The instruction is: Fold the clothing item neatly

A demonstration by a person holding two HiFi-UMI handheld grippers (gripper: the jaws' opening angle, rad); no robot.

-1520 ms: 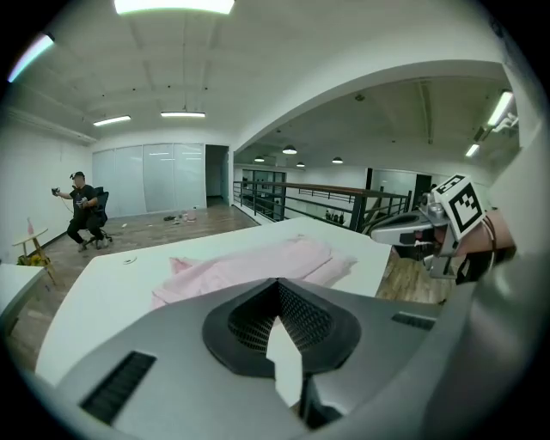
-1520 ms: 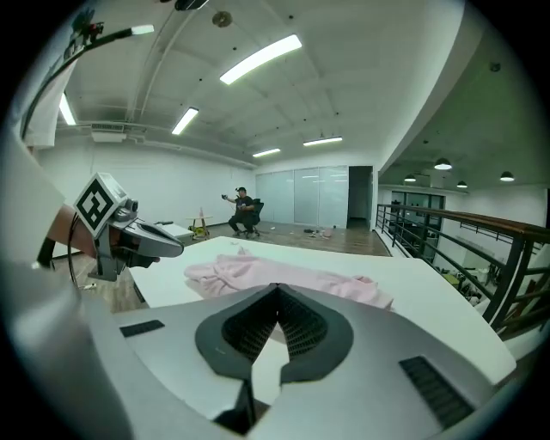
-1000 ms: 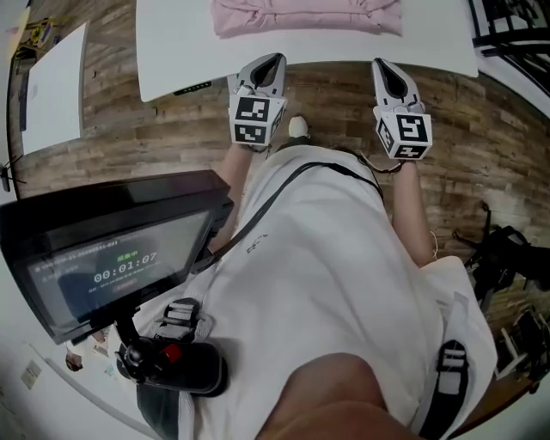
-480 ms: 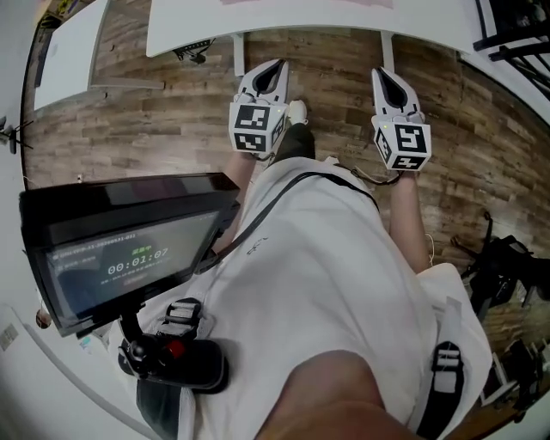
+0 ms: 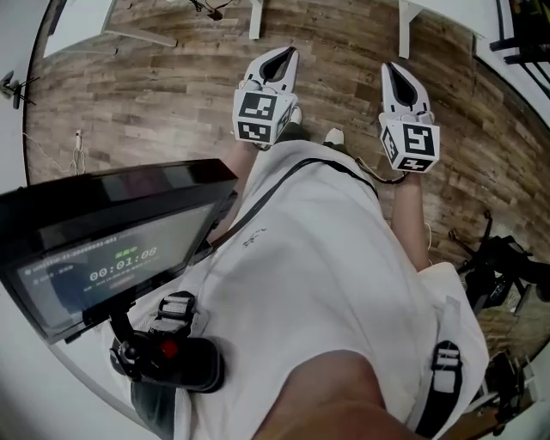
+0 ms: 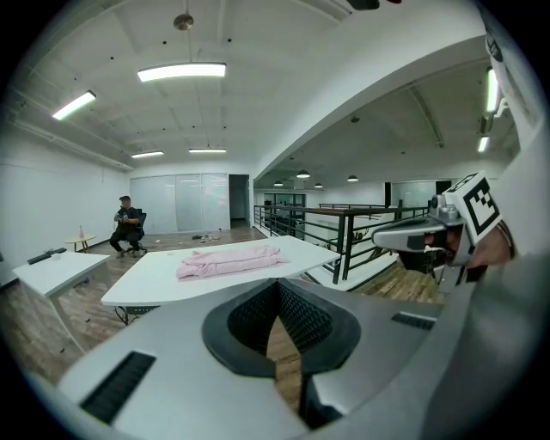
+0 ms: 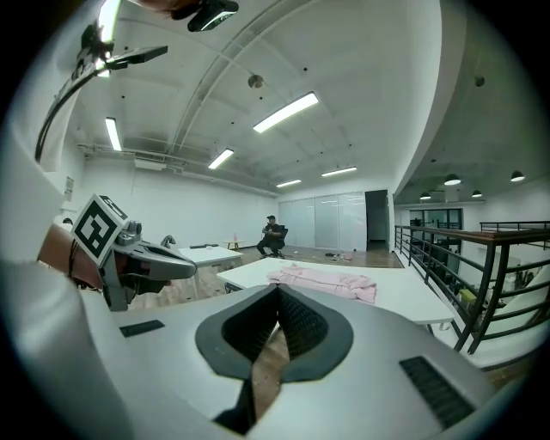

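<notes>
The pink clothing item (image 6: 230, 261) lies bunched in a long strip on a white table (image 6: 163, 282), well away from both grippers. It also shows in the right gripper view, as pink clothing (image 7: 323, 281) on the same table (image 7: 404, 302). In the head view neither is seen. My left gripper (image 5: 286, 53) and right gripper (image 5: 391, 67) are held side by side in front of the person's body, over the wooden floor. Both are shut and hold nothing. The left jaws (image 6: 277, 288) and right jaws (image 7: 277, 292) are closed on empty air.
A dark monitor (image 5: 112, 249) on a mount sits at the person's left. White table legs (image 5: 255, 17) stand at the top of the head view. Black gear (image 5: 498, 266) lies on the floor at right. A seated person (image 6: 127, 225), a second table (image 6: 47, 266) and a railing (image 6: 344, 228) are farther off.
The table with the pink clothing has slid out of the top of the head view, and only floor and table legs show now. Both grippers stay shut, side by side.
</notes>
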